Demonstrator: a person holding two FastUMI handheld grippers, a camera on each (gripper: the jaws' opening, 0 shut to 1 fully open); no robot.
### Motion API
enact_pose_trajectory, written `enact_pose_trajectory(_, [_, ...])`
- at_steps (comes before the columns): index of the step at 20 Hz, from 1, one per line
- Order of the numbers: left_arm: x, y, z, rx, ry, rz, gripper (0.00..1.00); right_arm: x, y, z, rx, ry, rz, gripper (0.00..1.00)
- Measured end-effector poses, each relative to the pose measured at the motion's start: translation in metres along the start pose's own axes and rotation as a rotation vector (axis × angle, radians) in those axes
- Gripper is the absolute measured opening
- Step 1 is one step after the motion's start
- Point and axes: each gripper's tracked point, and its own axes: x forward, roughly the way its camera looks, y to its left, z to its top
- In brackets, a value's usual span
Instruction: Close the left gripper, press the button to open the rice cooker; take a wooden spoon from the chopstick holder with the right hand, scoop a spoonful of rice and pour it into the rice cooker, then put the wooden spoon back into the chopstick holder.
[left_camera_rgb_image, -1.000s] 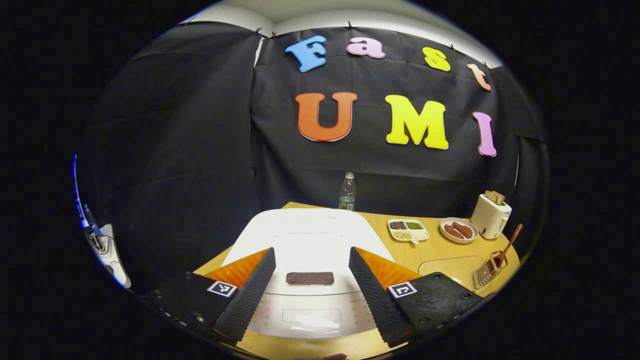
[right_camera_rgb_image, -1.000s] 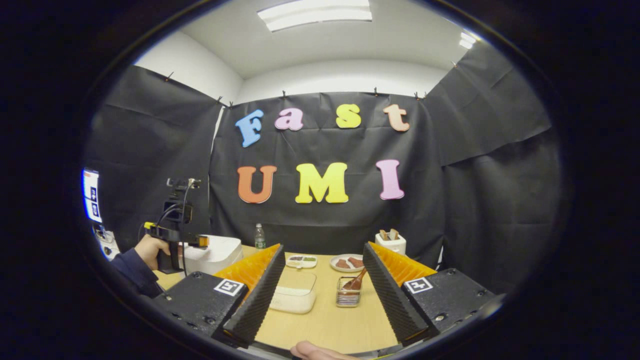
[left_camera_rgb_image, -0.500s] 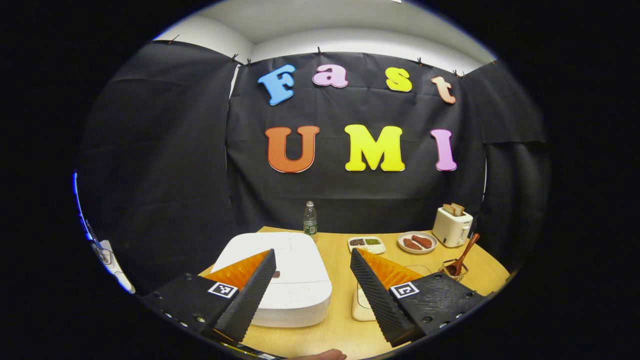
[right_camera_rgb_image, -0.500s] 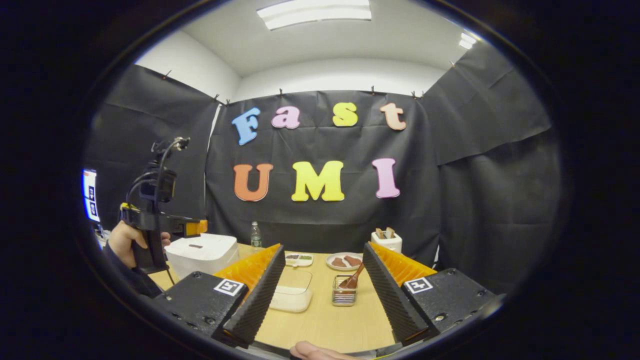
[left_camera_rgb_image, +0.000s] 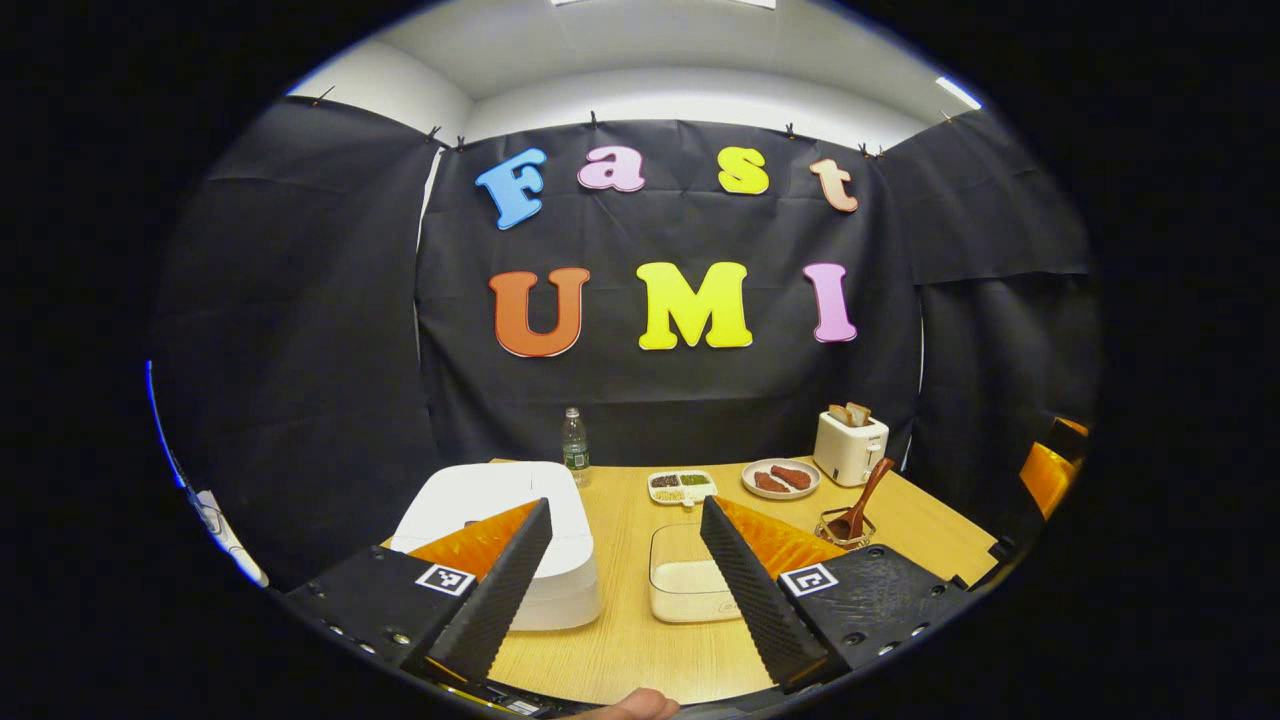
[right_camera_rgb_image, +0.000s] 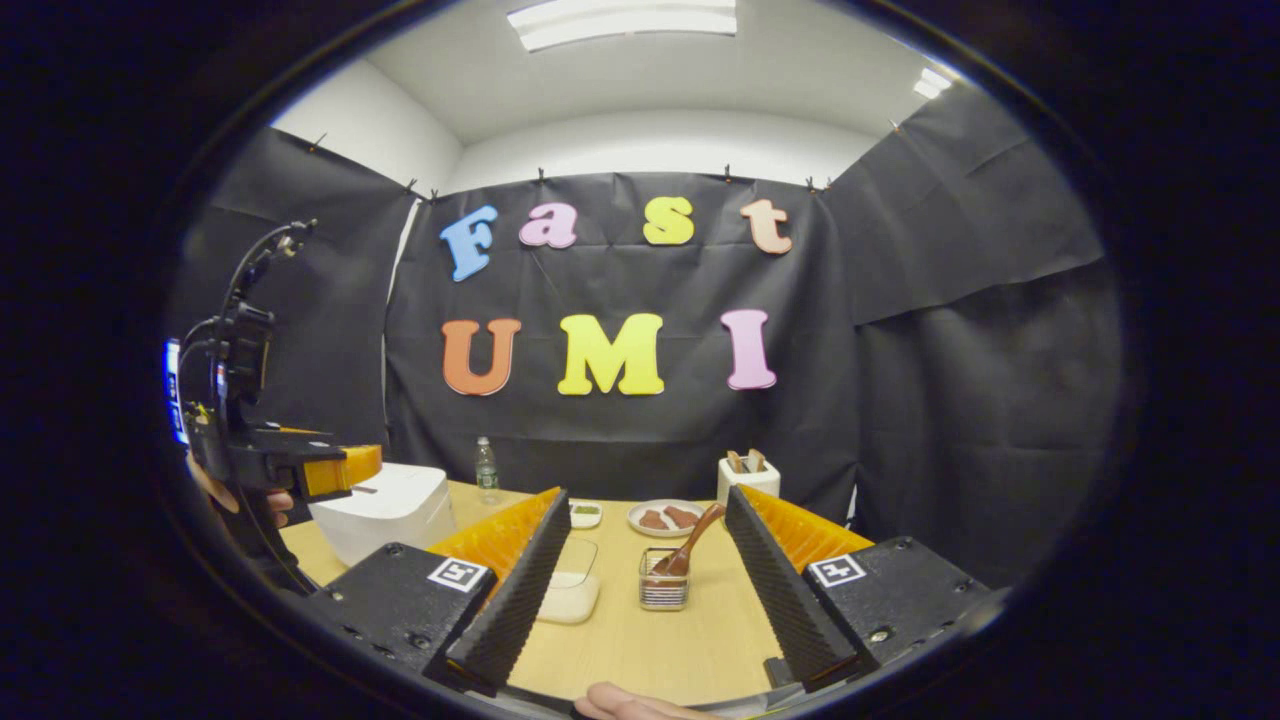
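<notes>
The white rice cooker (left_camera_rgb_image: 480, 505) stands at the table's left with its lid down, partly behind my left finger. My left gripper (left_camera_rgb_image: 623, 506) hovers open, back from the cooker and above the table. A clear box of rice (left_camera_rgb_image: 688, 586) lies right of the cooker. The wooden spoon (left_camera_rgb_image: 866, 497) leans in the wire chopstick holder (left_camera_rgb_image: 842, 528). My right gripper (right_camera_rgb_image: 645, 495) is open and empty, with the chopstick holder (right_camera_rgb_image: 662, 591) and spoon (right_camera_rgb_image: 692, 541) ahead between its fingers. In the right gripper view a hand holds the left gripper (right_camera_rgb_image: 335, 468) beside the rice cooker (right_camera_rgb_image: 385, 510).
Along the wooden table's (left_camera_rgb_image: 620, 640) back edge stand a water bottle (left_camera_rgb_image: 574, 447), a small divided dish (left_camera_rgb_image: 682, 485), a plate of sausages (left_camera_rgb_image: 781, 478) and a white toaster (left_camera_rgb_image: 850, 445). Black cloth walls close the booth. The rice box (right_camera_rgb_image: 568, 592) sits left of the holder.
My left gripper has drawn back and up from the rice cooker, still open, and swung right so the rice box and holder come into view. The right gripper has barely moved.
</notes>
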Motion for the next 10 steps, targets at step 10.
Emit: enact_pose_trajectory(10, [-0.061,0.019,0.014,-0.002,-0.105,0.053,0.95,-0.006,-0.012,0.012,-0.016,0.005,-0.036,1.00])
